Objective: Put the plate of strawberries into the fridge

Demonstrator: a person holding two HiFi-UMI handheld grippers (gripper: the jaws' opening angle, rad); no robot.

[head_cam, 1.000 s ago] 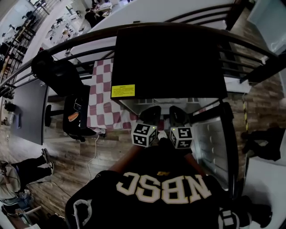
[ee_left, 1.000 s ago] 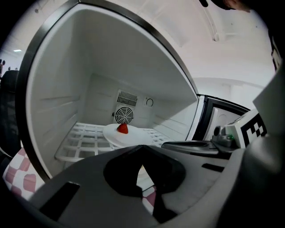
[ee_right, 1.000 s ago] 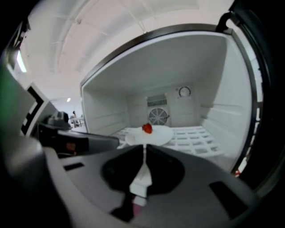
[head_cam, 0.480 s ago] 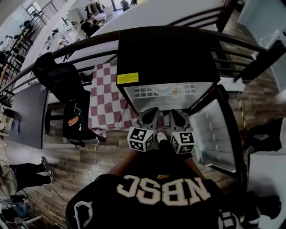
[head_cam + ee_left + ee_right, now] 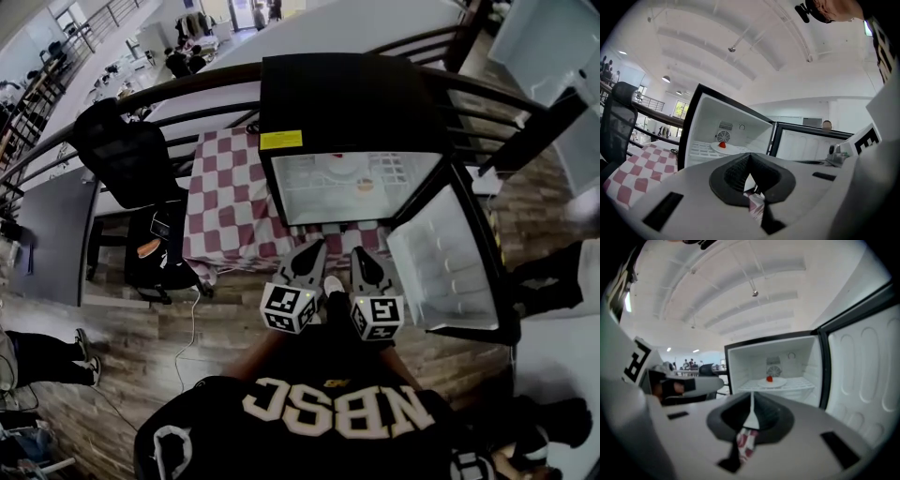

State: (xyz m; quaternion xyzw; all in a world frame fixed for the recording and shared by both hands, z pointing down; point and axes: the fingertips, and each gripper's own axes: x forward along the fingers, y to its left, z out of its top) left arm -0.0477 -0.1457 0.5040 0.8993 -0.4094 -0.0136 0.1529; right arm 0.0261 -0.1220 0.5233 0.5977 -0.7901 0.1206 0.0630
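From my feed, both grippers are closed with nothing in them. The left gripper (image 5: 311, 253) has its jaws pressed together in its own view (image 5: 749, 161), and only a sliver of red-and-white checked cloth (image 5: 220, 202) shows past them. The right gripper (image 5: 365, 257) is the same, with its jaws meeting in a thin line (image 5: 751, 404). The two hang side by side in front of the fridge (image 5: 352, 94), clear of it and touching nothing.

The fridge door (image 5: 441, 267) is swung wide to the right, so I can see straight inside. The plate of strawberries (image 5: 344, 172) sits on the white wire shelf (image 5: 309, 192), near the middle and towards the back edge, just below the round vent (image 5: 774, 371) in the rear wall. The right gripper view shows the plate (image 5: 773, 382) with one red strawberry (image 5: 769, 378) on it. The left gripper view shows the plate (image 5: 727, 148) from further left, with the strawberry (image 5: 722, 145) on its near-left side.

The checked cloth spreads left of the fridge and along its front edge. A black office chair (image 5: 122, 150) stands beyond the cloth's left edge.
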